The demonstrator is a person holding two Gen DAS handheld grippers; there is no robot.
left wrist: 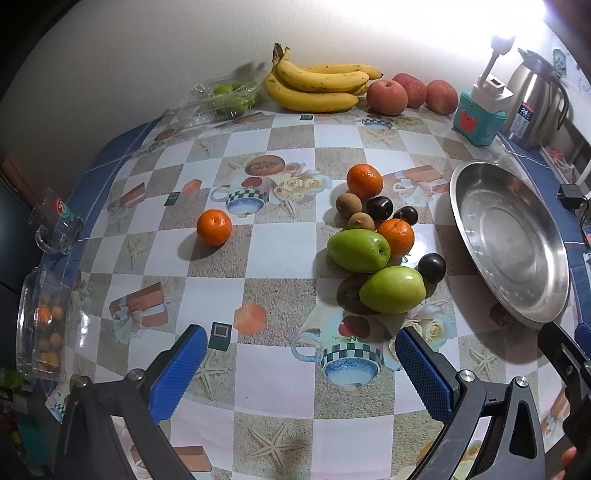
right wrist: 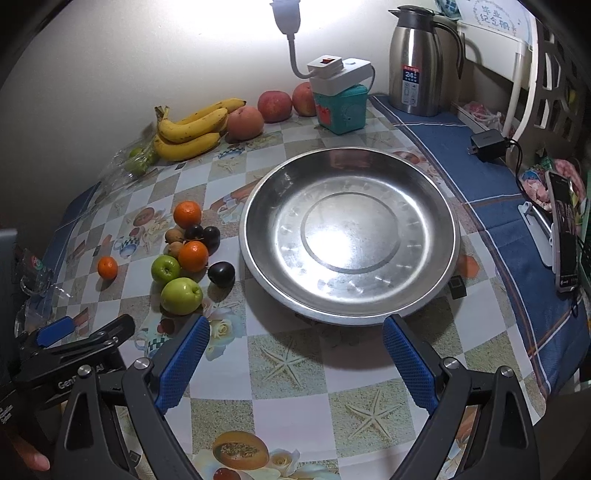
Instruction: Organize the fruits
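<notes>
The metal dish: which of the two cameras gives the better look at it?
The right wrist view: the metal dish sits whole and central there, its empty inside plainly visible. The left wrist view shows the dish squeezed against the right edge, seen at a slant.

Dim room, one hard light source, heavy fisheye warp.
White gooseneck lamp [right wrist: 286, 11] blows out the wall behind it; glare patch on round steel plate [right wrist: 347, 236]; fruits cast short shadows leftward; corners vignette black, frames sharp.
</notes>
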